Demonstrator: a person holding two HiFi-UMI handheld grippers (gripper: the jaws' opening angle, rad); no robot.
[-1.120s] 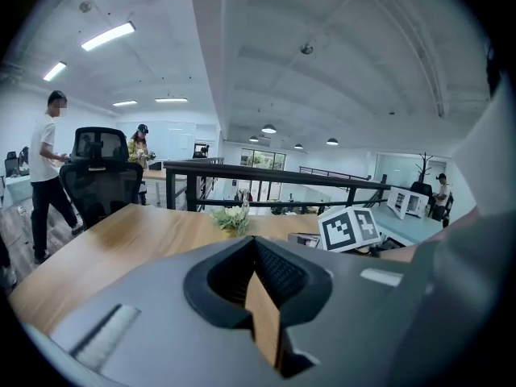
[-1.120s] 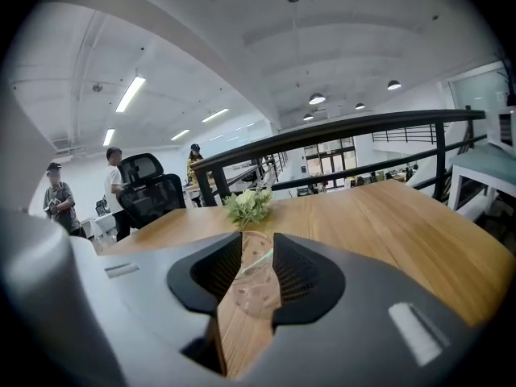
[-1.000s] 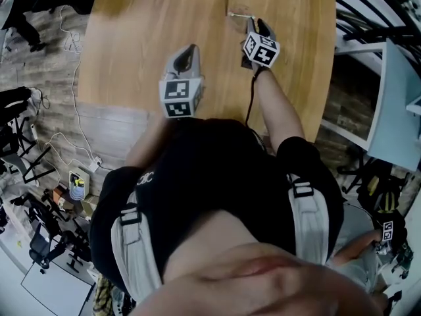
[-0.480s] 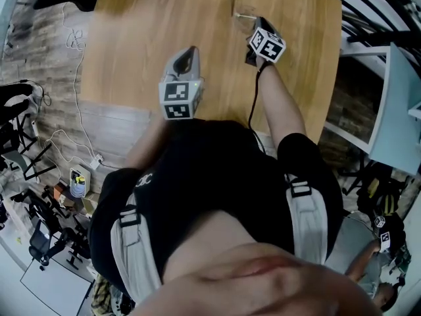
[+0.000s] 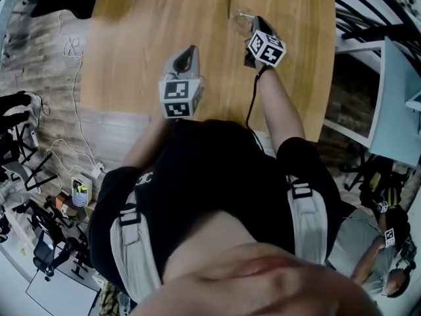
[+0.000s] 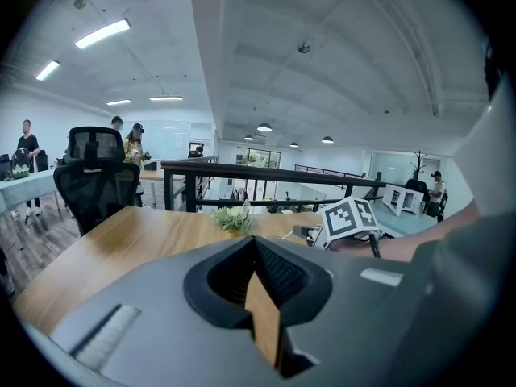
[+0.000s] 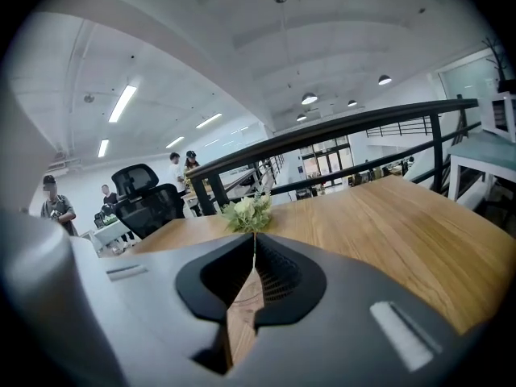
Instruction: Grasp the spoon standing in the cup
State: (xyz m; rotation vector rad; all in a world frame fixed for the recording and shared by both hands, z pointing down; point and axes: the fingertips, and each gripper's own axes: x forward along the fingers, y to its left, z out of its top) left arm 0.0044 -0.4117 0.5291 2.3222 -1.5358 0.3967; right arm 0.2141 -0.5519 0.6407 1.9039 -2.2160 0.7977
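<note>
Both claws are seen closed narrow, with nothing gripped: left gripper (image 5: 189, 50) at frame centre, right gripper (image 5: 256, 25) at top centre, just beside the cup (image 5: 237, 24). The spoon cannot be made out.

Wooden table (image 5: 131, 31): small plant (image 7: 250, 213) at far edge, cup (image 5: 239, 22) near it.

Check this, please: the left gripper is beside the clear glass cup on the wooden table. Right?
No: the right gripper is beside the clear glass cup on the wooden table, as the head view shows; the left gripper is well apart from it.
</note>
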